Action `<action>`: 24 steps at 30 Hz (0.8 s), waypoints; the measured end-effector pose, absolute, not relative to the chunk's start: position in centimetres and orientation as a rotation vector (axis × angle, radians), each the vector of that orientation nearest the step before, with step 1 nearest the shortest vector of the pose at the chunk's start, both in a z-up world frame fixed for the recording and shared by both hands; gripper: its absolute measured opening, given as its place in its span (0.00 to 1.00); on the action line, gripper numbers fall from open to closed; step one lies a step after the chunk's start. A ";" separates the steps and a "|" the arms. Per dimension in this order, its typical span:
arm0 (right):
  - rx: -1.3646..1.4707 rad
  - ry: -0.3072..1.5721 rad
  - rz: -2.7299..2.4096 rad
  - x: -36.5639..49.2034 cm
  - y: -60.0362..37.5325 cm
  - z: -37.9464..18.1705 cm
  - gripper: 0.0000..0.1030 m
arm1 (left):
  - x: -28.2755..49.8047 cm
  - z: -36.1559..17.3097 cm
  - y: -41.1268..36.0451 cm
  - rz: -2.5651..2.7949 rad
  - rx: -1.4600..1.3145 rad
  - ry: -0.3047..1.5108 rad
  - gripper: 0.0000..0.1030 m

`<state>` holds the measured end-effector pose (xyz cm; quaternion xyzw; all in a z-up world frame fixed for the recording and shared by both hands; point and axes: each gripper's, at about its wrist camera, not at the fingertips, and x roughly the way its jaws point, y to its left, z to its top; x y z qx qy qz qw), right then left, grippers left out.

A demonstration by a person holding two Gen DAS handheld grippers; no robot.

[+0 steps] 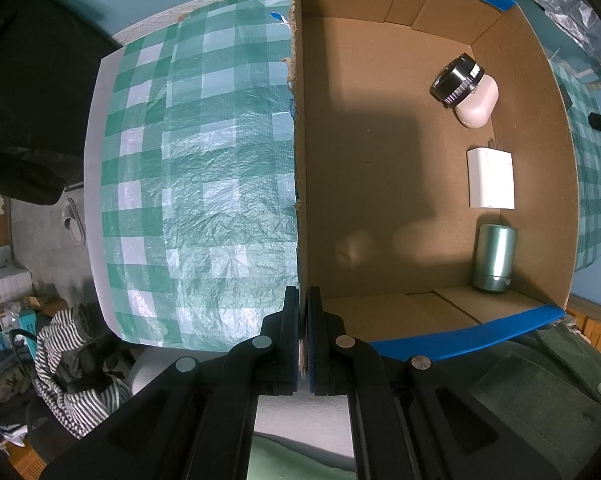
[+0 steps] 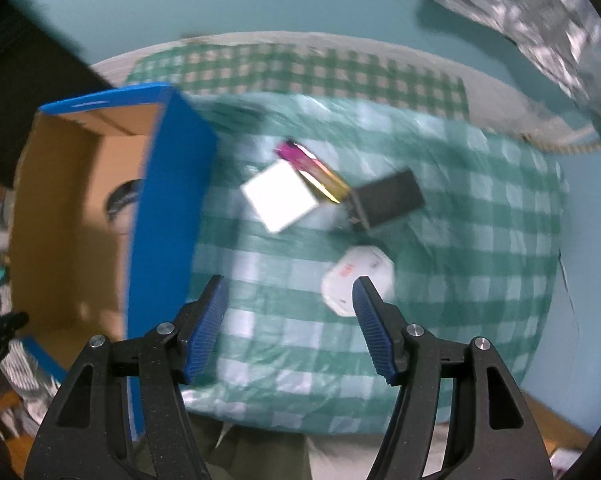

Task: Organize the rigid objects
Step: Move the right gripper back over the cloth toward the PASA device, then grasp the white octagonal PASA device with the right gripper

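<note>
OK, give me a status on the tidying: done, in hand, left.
Done: lens, pink case, white block and green canister lie in the cardboard box.
In hand: left gripper pinches the box wall; right gripper is open, empty.
Left: white square, iridescent bar, dark item, white tag on the cloth.

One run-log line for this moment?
left claw: shut on box wall | right claw: open, empty, above tablecloth | box: three items
</note>
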<state>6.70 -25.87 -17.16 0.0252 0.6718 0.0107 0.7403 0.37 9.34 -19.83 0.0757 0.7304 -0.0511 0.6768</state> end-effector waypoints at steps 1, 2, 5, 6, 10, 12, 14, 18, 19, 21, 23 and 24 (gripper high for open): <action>0.065 1.481 0.009 6.7 -26.4 -17.5 0.63 | 0.4 -19.8 9.3 -0.114 0.171 1.642 0.03; 0.083 1.493 -0.008 6.8 -27.1 -18.1 0.63 | 0.4 -19.8 9.3 -0.116 0.172 1.641 0.03; 0.158 1.528 -0.062 7.0 -29.0 -19.7 0.63 | 0.3 -19.8 9.3 -0.114 0.171 1.640 0.03; 0.193 1.539 -0.087 7.1 -29.8 -20.5 0.63 | 0.3 -19.7 9.3 -0.113 0.171 1.640 0.03; 0.309 1.570 -0.150 7.3 -31.8 -22.5 0.63 | 0.3 -19.7 9.3 -0.112 0.173 1.640 0.03; 0.386 1.583 -0.188 7.3 -32.8 -23.7 0.63 | 0.3 -19.6 9.3 -0.112 0.174 1.640 0.03; 0.444 1.597 -0.232 7.3 -33.6 -24.7 0.63 | 0.3 -19.6 9.3 -0.112 0.173 1.640 0.03; 0.523 1.592 -0.282 7.4 -34.3 -26.0 0.63 | 0.3 -19.5 9.3 -0.110 0.172 1.643 0.03; 0.540 1.594 -0.287 7.4 -34.3 -26.3 0.63 | 0.3 -19.5 9.3 -0.110 0.172 1.643 0.03; 0.570 1.598 -0.294 7.6 -34.4 -26.8 0.63 | 0.3 -19.5 9.3 -0.108 0.170 1.643 0.03; 0.573 1.605 -0.306 7.8 -34.3 -27.2 0.63 | 0.3 -19.4 9.3 -0.108 0.173 1.642 0.03; 0.565 1.610 -0.313 7.8 -34.2 -27.4 0.63 | 0.3 -19.4 9.3 -0.109 0.172 1.642 0.03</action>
